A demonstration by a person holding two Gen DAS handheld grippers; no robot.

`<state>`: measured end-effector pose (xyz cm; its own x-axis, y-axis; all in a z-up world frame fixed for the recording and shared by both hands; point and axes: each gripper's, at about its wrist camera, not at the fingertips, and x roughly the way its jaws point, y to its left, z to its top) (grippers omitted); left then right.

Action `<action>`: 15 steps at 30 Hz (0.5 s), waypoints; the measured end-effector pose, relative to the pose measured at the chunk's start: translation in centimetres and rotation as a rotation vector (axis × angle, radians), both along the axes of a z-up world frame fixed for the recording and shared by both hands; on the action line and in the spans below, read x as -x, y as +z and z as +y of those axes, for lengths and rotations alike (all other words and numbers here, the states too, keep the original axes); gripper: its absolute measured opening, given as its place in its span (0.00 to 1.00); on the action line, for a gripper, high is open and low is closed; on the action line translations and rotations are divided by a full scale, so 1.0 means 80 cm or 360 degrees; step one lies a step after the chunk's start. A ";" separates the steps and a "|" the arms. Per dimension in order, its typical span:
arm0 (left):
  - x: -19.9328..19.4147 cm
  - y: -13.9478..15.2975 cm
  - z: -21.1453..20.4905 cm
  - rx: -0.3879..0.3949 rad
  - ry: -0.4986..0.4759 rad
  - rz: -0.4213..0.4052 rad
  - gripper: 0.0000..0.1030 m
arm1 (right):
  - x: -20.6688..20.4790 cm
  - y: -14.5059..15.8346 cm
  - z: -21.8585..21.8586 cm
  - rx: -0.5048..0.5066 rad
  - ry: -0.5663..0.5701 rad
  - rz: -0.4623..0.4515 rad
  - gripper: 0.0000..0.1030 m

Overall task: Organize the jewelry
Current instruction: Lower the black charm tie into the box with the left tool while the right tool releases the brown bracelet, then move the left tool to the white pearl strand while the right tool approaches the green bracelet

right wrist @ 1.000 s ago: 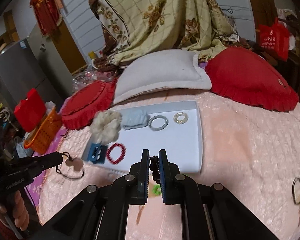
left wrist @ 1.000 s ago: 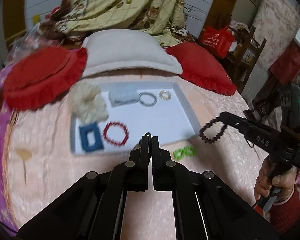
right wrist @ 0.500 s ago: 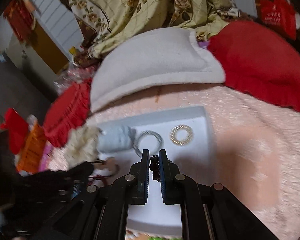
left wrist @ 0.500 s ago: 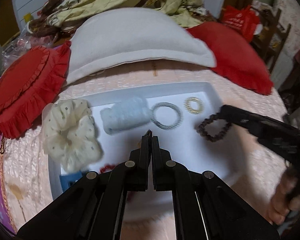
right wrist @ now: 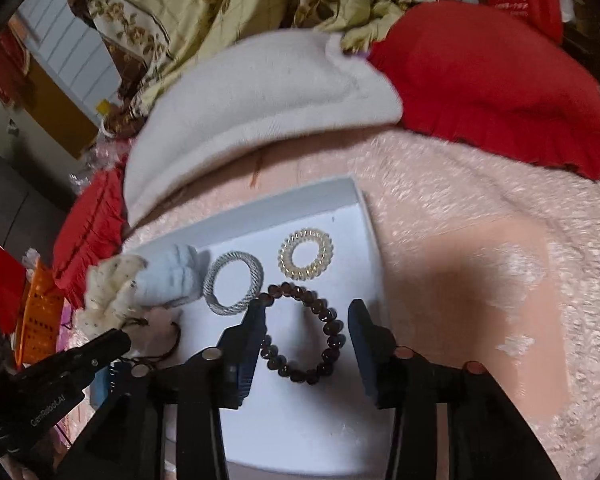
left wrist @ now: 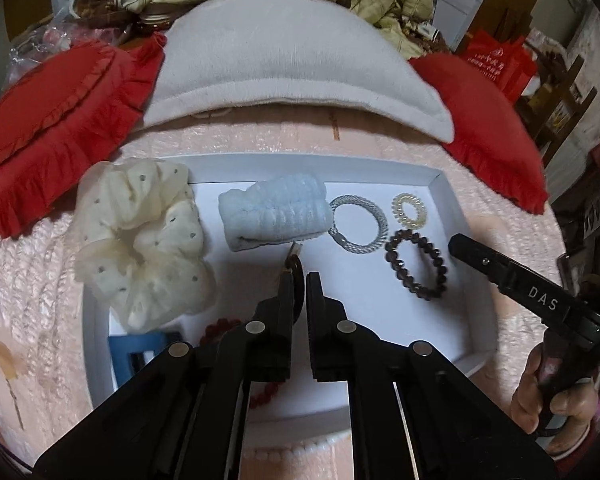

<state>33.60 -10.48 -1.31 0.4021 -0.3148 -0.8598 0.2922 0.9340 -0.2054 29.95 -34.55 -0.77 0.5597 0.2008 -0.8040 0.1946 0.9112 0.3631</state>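
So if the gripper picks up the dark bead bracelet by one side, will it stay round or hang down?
The dark bead bracelet is separate beads on a string, so it would probably sag into a long loop. The faceted beads look glossy, so they may slip between the fingers of the open right gripper. Pushed across the white tray, it would likely slide.

"DAS" on right hand-held gripper (left wrist: 458, 242); "GenRobot.AI" on left hand-held gripper (right wrist: 118, 338).
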 end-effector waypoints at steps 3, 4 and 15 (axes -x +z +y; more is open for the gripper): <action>0.015 0.019 0.012 0.0039 0.0022 -0.0029 0.20 | 0.020 0.019 0.002 0.0014 0.0021 -0.0042 0.40; 0.021 0.026 0.018 0.0053 0.0034 -0.0045 0.24 | 0.029 0.025 0.004 0.0033 0.0036 -0.0059 0.40; 0.122 0.052 0.111 0.0052 0.0184 -0.0131 0.30 | 0.136 0.031 0.071 0.0117 0.0342 -0.0118 0.40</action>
<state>23.81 -1.56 2.89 0.5059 -0.2897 -0.8125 0.2004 0.9556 -0.2160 19.03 -28.88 1.74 0.5684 0.2641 -0.7792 -0.0315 0.9534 0.3001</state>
